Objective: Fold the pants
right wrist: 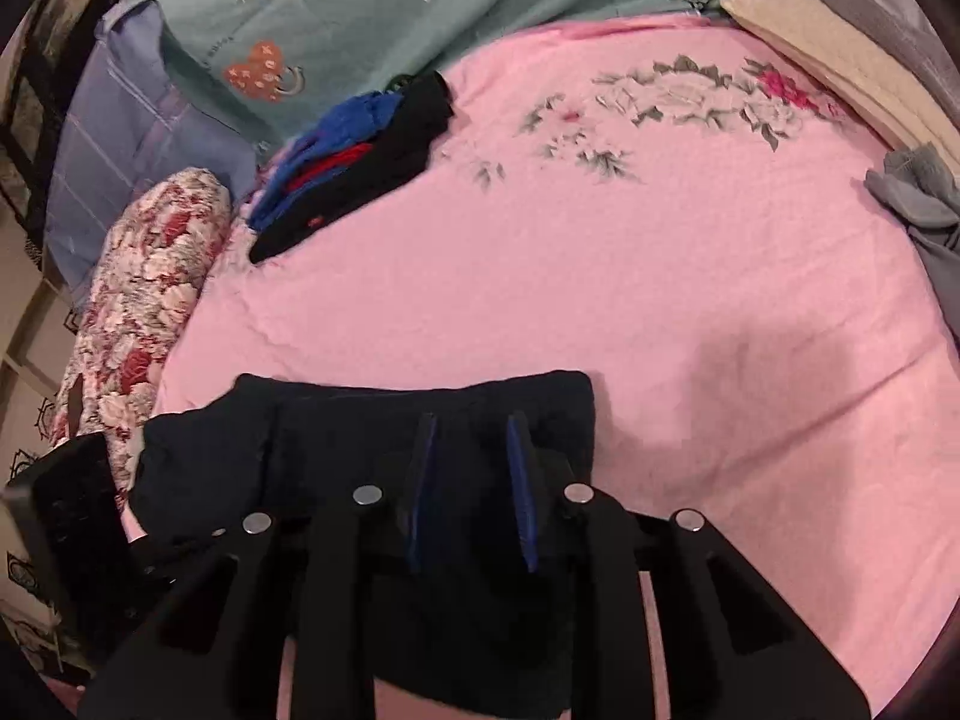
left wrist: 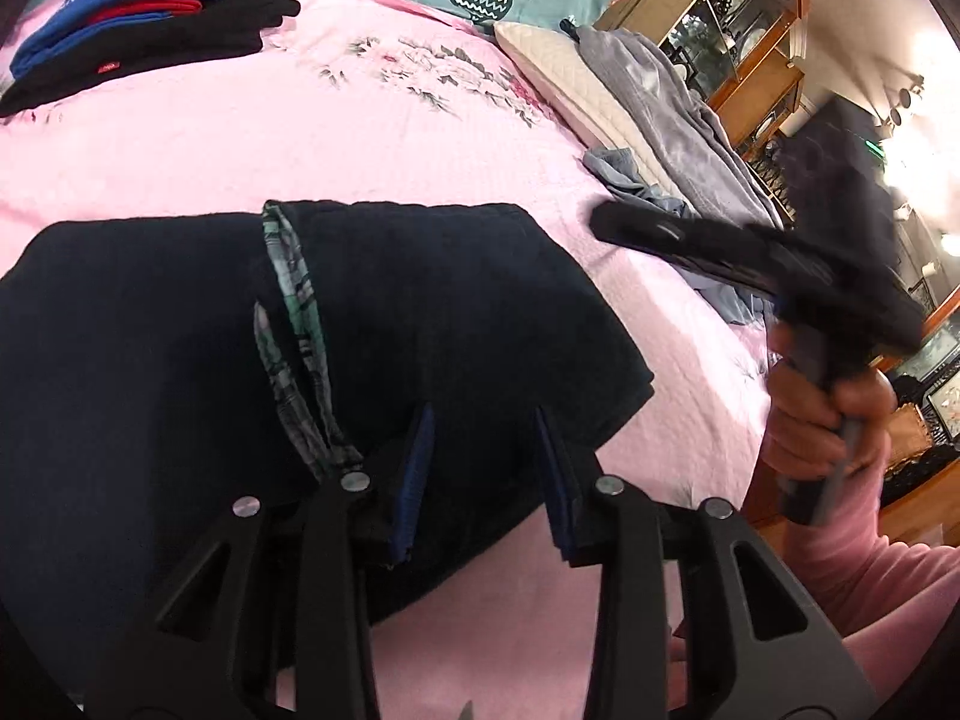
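The dark navy pants [left wrist: 420,324] lie folded into a compact bundle on the pink bedspread [left wrist: 300,144] at the bed's near edge, with a green plaid lining strip [left wrist: 294,312] showing along one seam. The left tool [left wrist: 486,480] hangs over them, its blue-padded fingers spread apart with nothing between them. The right tool [right wrist: 471,492] is likewise open above the bundle's far edge — in the left view it appears blurred. A stack of blue, red and black clothes [right wrist: 360,162] sits well apart, near the teal sheet [right wrist: 360,12].
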### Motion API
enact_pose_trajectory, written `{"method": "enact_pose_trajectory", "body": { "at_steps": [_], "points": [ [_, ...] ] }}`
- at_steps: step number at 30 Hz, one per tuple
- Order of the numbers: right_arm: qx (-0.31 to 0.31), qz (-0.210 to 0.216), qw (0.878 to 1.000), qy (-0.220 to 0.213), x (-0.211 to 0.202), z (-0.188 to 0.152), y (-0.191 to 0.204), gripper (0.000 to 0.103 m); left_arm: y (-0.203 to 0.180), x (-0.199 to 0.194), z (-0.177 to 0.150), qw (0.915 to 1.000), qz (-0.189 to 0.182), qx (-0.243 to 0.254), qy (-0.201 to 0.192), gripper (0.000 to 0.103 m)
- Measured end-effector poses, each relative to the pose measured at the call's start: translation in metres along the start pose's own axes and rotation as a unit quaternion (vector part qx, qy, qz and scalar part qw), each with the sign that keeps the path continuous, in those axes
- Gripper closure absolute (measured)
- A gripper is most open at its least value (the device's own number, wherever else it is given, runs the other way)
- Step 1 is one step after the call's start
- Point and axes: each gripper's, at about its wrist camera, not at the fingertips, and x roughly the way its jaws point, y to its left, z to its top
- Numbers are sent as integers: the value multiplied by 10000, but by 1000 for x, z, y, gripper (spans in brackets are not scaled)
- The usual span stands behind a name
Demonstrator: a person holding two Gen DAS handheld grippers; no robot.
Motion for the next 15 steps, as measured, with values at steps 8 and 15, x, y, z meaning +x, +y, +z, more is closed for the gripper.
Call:
{"method": "enact_pose_trajectory", "body": {
  "at_steps": [8, 15],
  "points": [
    [-318, -116, 9983, 471, -10, -66, -1, 77, 6, -5, -5, 10000, -66, -59, -44, 68],
    [-640, 814, 9937, 436, 3, -13, 45, 77, 5, -7, -9, 9998, 40, -129, -171, 68]
  ]
}}
